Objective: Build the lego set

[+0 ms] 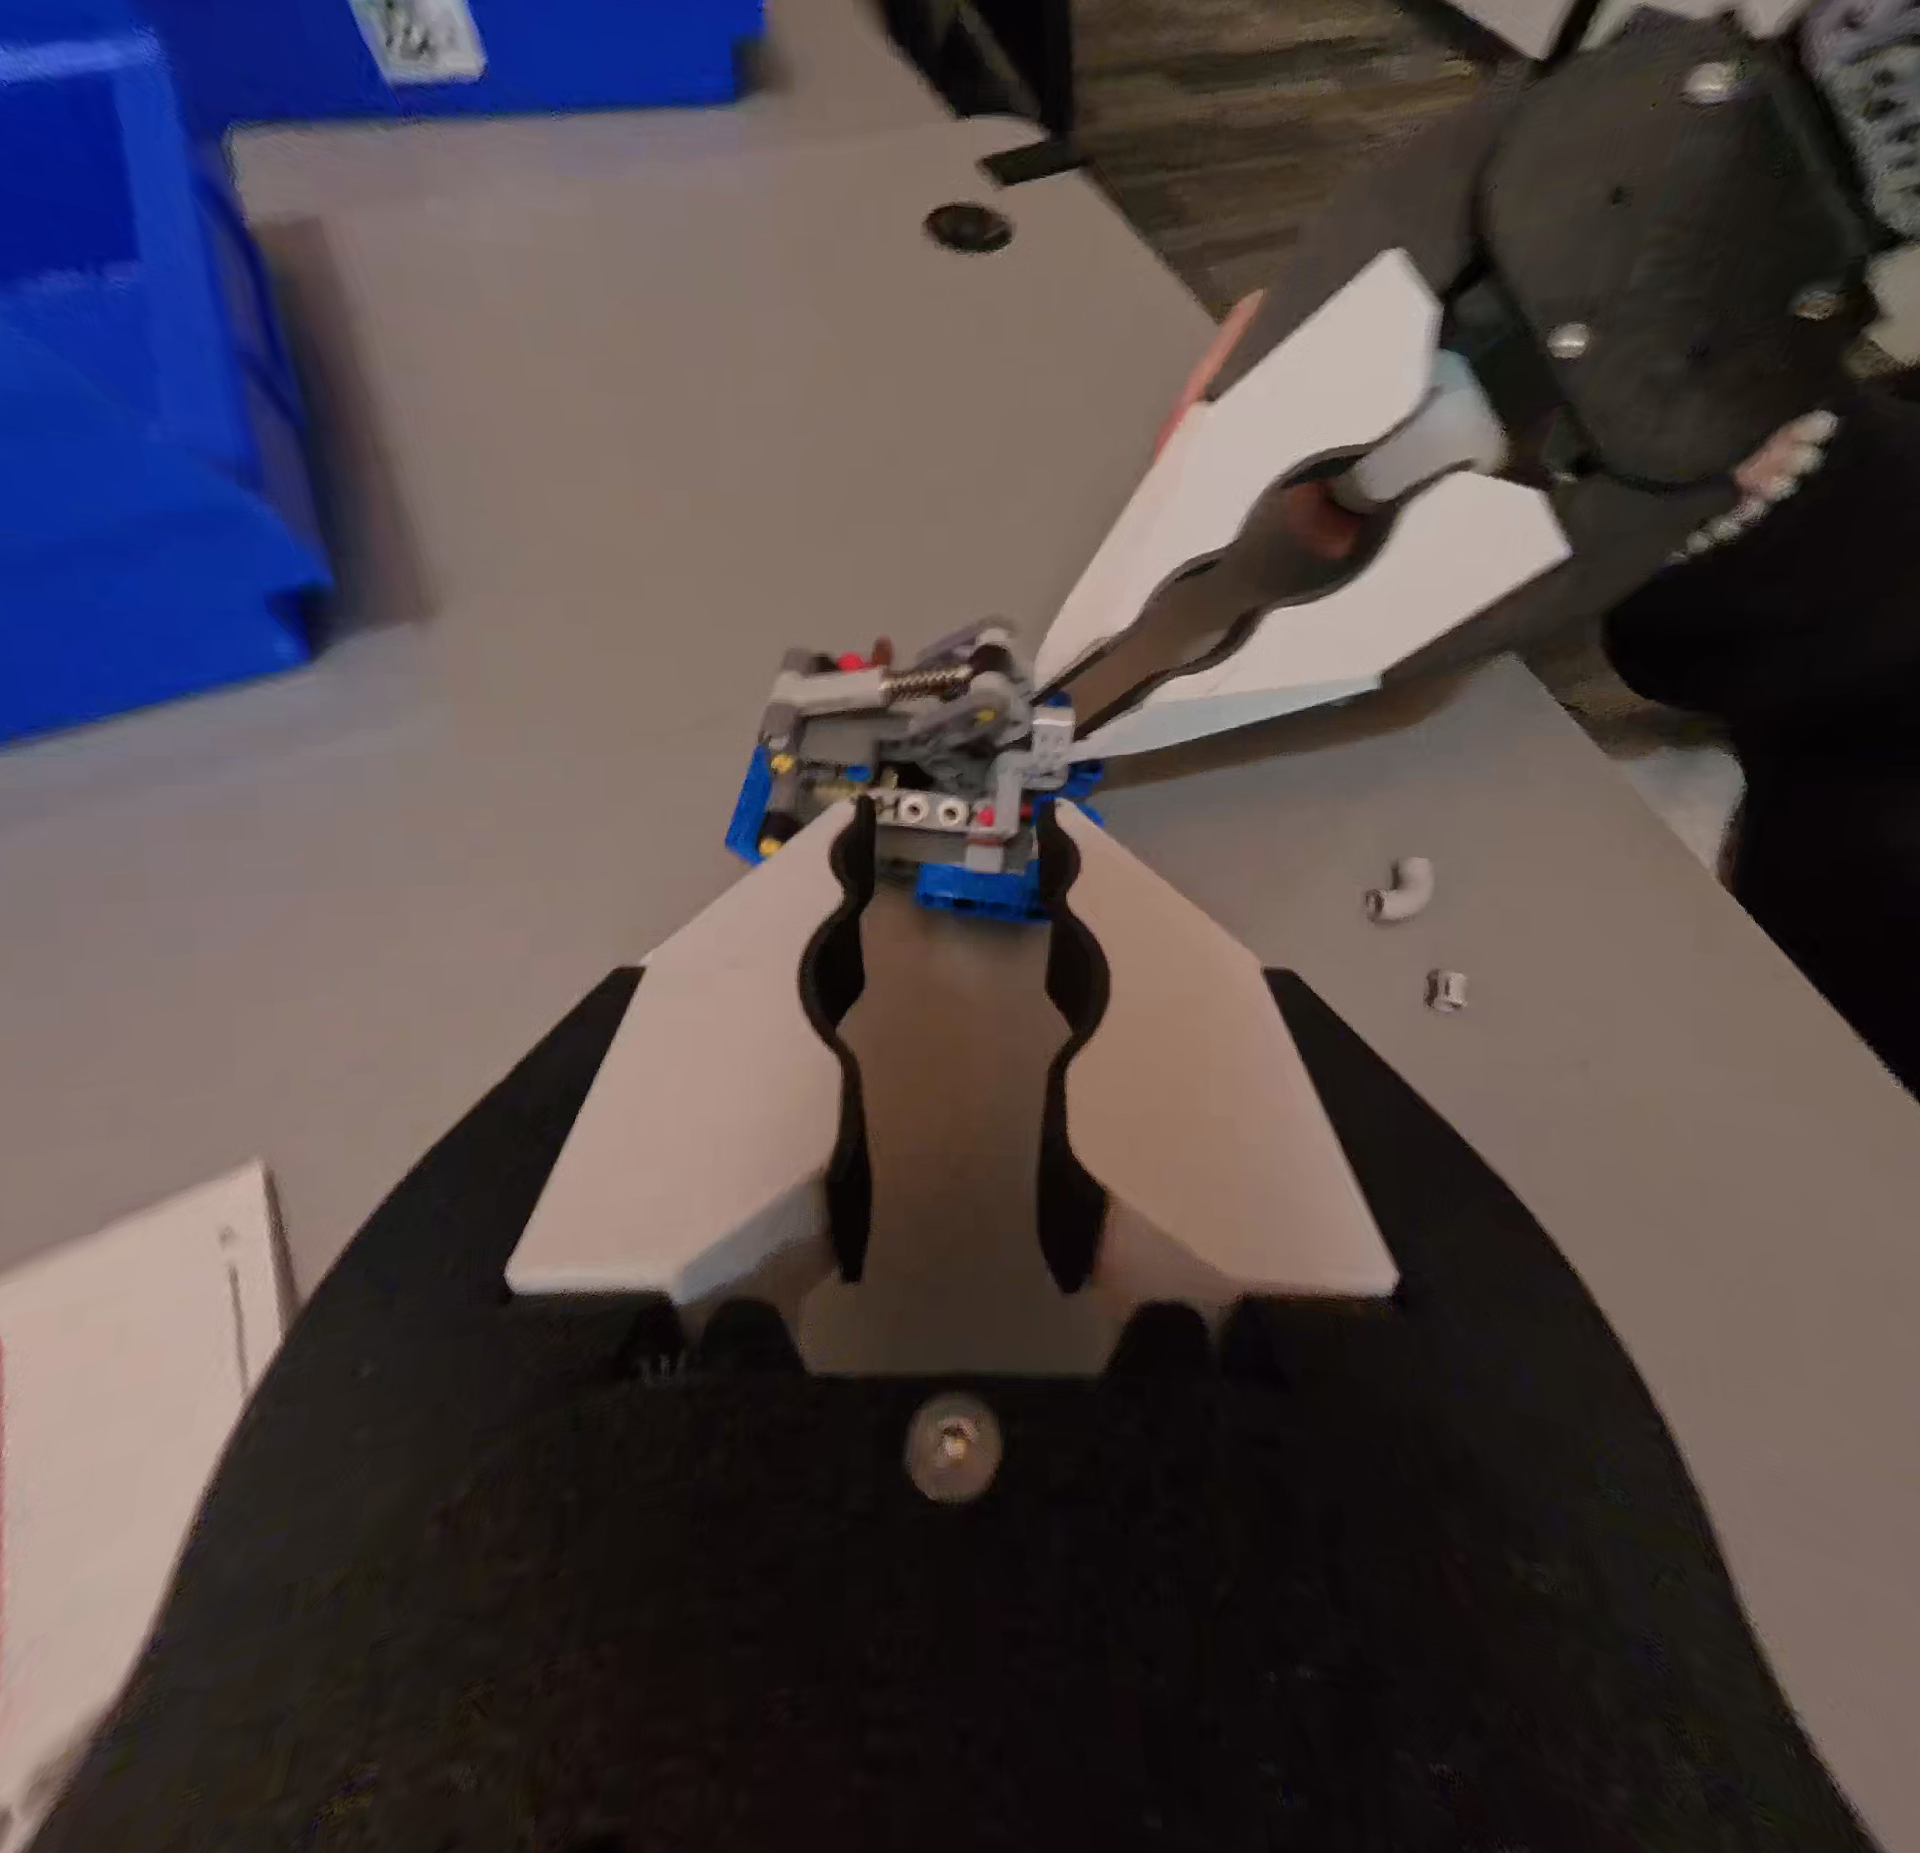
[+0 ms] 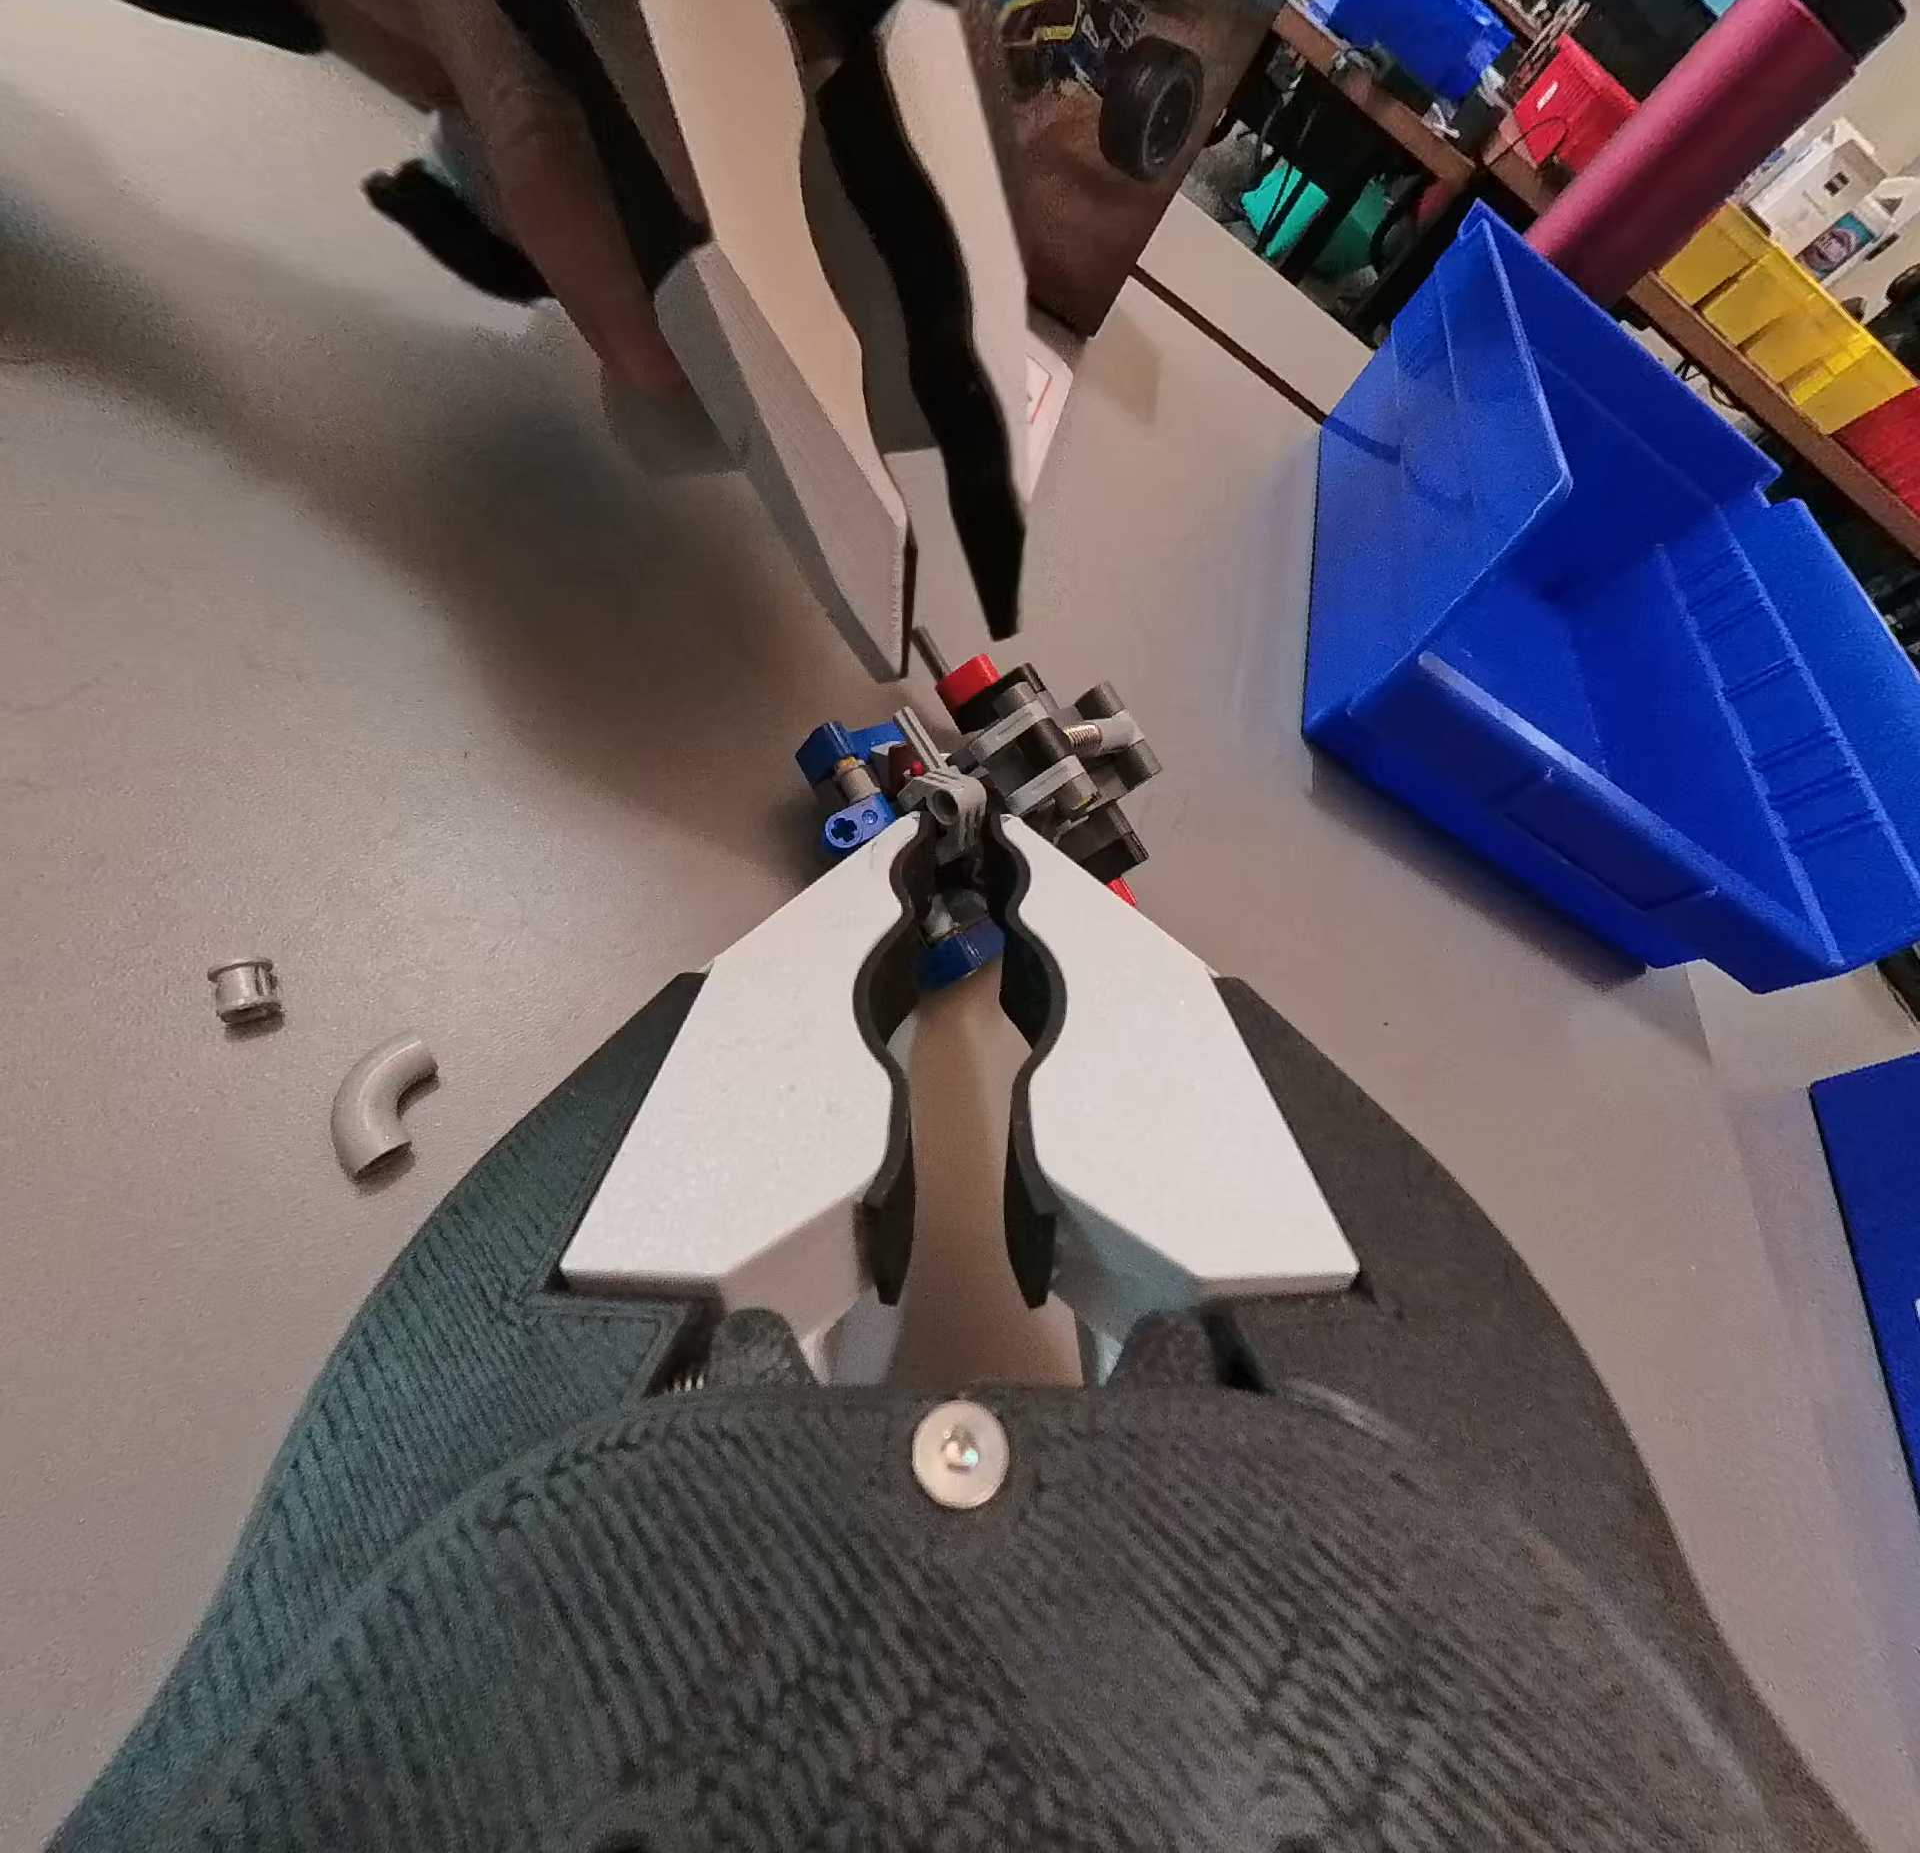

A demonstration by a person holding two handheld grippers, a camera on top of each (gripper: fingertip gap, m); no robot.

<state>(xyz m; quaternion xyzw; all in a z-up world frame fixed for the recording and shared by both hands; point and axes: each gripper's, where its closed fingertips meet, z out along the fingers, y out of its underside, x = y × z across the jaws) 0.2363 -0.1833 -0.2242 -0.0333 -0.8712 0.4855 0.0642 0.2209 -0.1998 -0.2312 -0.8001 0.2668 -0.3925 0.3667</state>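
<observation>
right tool (image 2: 961, 832) is clamped on the brick model (image 2: 997, 795), its pads pinching a grey connector on the model's near side, and the model sits on the counter (image 2: 416, 660) just left of the blue bin (image 2: 1621, 723). left tool (image 1: 951, 837) comes in from the other side, fingers apart, tips flanking the model's grey-and-blue end; from the right wrist view those tips hang just above the model's red pin (image 2: 964, 683), with a thin dark axle between them and no pad plainly pressing. so this reads as a brace-and-work step: one side steadies, the other lines up on a small part. the next move looks to need a fine approach by the left tool and a steady right hold. two loose grey bits, an elbow (image 2: 379, 1102) and a bush (image 2: 244, 988), lie left of the model, well apart from it.
</observation>
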